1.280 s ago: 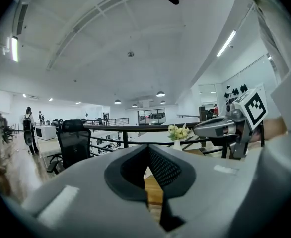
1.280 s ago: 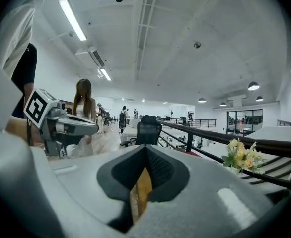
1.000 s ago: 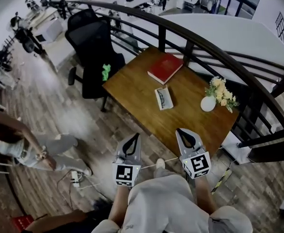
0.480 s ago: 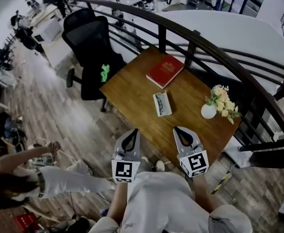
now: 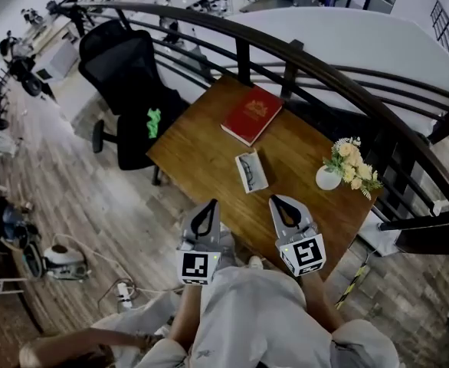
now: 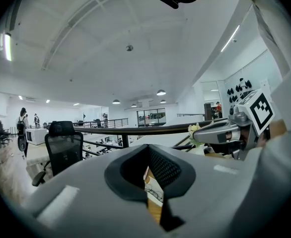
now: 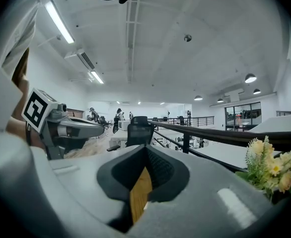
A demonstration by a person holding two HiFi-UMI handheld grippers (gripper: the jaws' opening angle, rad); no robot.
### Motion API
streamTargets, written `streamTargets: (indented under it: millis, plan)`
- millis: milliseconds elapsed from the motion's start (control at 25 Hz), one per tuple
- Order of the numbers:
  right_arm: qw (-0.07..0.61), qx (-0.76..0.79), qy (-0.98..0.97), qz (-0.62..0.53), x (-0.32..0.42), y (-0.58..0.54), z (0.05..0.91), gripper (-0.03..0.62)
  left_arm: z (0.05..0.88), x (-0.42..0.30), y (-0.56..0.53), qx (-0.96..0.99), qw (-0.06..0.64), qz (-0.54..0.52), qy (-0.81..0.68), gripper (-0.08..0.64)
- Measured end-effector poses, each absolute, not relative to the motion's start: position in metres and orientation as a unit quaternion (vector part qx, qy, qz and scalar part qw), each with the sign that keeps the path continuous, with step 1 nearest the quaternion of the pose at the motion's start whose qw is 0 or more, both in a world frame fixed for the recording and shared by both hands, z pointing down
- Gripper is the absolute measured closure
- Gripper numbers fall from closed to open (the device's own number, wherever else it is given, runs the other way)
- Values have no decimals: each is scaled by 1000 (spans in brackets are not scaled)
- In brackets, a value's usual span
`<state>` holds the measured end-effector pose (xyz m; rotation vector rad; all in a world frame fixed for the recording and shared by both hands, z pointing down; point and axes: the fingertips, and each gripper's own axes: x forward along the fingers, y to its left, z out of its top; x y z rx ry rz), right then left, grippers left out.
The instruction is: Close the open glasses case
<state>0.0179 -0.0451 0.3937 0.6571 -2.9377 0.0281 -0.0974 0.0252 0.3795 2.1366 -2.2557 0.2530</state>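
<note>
nearing the wooden table (image 5: 201, 156) on foot: looms larger and lower in the head view than a second ago, with both claws carried forward so the tips now reach its near edge. finds the glasses case (image 5: 251, 172) lying flat around the middle of the table, just this side of the red book (image 5: 252, 114) and apart from the white vase of flowers (image 5: 329, 176), lid thrown open, with what look like glasses inside, though too small to be sure. holds the left claw (image 5: 208, 208) clenched, tips together, gripping nothing; same for the right claw (image 5: 278, 202), pinched together and empty, only a strip of table wood showing through the slot beneath the tips in its own view. amounts to approach only, not contact: both claws well apart from the case, nothing touched, lid as wide as before. calls next for reaching over the near edge and, likely, steadying the base with one claw while tipping the lid down with the other. risks pushing the light case across the smooth wood instead of folding it.
</note>
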Motion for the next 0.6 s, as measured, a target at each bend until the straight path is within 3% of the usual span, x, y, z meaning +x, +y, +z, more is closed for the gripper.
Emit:
streamTargets:
  millis: [600]
  plan:
    - [123,342,-930,61,-40,-122,442,589,439,-157,-87,808,54,95,-578,540]
